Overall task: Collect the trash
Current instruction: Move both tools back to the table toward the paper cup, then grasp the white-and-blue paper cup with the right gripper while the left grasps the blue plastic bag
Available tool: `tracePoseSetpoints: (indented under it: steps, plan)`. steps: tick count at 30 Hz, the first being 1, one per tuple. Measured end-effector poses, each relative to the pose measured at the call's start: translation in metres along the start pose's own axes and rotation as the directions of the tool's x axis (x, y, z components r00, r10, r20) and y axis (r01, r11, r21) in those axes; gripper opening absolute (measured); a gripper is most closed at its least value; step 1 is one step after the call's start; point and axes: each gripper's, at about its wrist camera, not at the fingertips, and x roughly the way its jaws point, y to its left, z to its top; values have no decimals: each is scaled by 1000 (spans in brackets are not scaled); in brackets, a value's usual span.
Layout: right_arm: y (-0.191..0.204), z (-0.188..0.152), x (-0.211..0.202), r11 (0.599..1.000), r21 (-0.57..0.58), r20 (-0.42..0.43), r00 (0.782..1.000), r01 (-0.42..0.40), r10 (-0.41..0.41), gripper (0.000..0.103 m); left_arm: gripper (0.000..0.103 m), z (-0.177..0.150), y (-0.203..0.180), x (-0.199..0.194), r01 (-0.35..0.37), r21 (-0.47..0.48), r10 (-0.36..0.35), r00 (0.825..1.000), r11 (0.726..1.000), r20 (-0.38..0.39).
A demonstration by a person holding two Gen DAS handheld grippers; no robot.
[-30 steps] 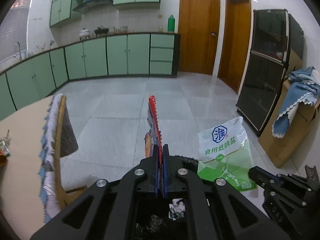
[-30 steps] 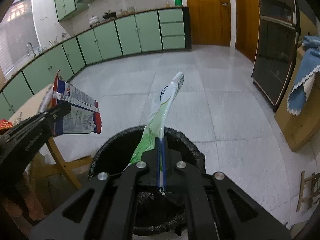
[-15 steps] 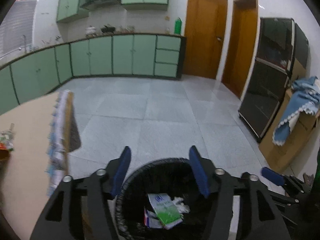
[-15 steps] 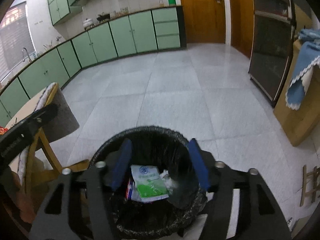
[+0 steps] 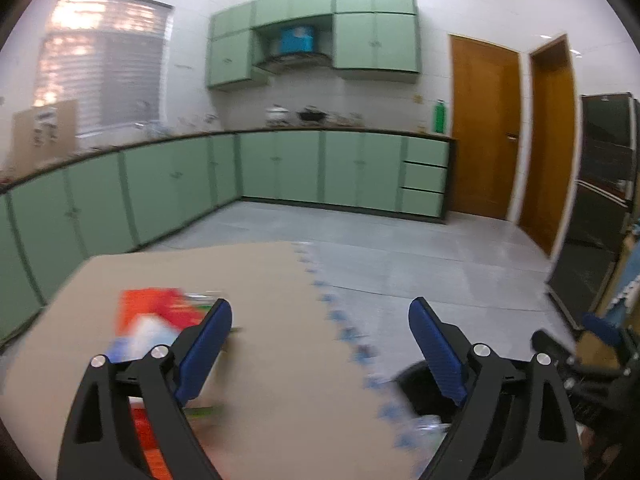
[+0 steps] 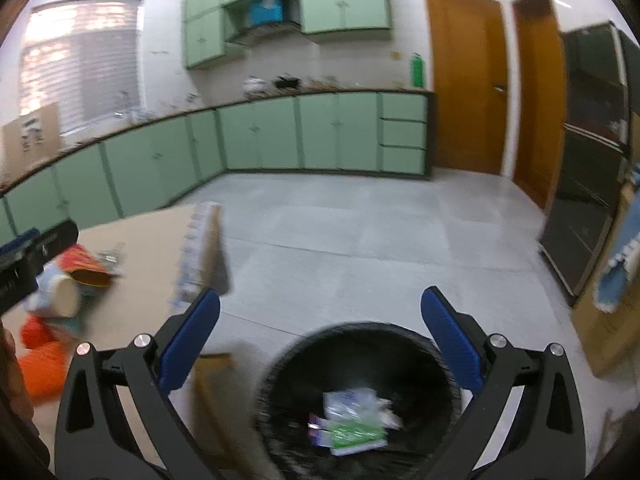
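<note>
My left gripper (image 5: 320, 344) is open and empty above the tan table (image 5: 280, 360). Blurred red, white and blue wrappers (image 5: 152, 320) lie on the table just left of its left finger. My right gripper (image 6: 320, 340) is open and empty above the black-lined trash bin (image 6: 360, 400). A green and white bag (image 6: 352, 420) and other wrappers lie inside the bin. The bin's rim also shows in the left wrist view (image 5: 412, 376) at the table's right edge. More trash, a paper cup (image 6: 64, 296) and orange packets (image 6: 40, 360), lies on the table at the left of the right wrist view.
A chair back with a blue and white cover (image 6: 200, 248) stands between table and bin. Green cabinets (image 5: 280, 168) line the far walls. Wooden doors (image 5: 484, 132) and a dark cabinet (image 5: 600, 208) stand at the right. Grey tiled floor (image 6: 380, 240) lies beyond the bin.
Both grippers opened and dropped their wrappers into the bin. The left gripper then swung left over the table; the right gripper tilted up above the bin.
</note>
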Motion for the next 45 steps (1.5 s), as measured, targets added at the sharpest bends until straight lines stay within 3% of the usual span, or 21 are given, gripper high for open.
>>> tracePoseSetpoints:
  steps: [8, 17, 31, 38, 43, 45]
  plan:
    - [84, 2, -7, 987, -37, 21, 987, -158, 158, 98, 88, -26, 97, -31, -209, -15, 208, 978, 978, -25]
    - [173, 0, 1, 955, -63, -19, 957, -291, 290, 98, 88, -50, 164, -43, -326, -61, 323, 945, 943, -58]
    - [277, -13, 28, 943, -102, -92, 947, -316, 307, 98, 88, -75, 230, -33, -389, -94, 377, 918, 916, -122]
    - [299, -17, 44, 954, -144, -119, 961, -265, 249, 98, 88, -82, 251, -23, -394, -119, 376, 914, 911, -152]
    - [305, -17, 54, 954, -144, -153, 958, -263, 241, 97, 88, -83, 260, -18, -389, -146, 367, 917, 909, -157]
    - [305, -16, 57, 952, -141, -164, 955, -272, 248, 91, 88, -82, 260, -16, -385, -150, 363, 919, 911, -157]
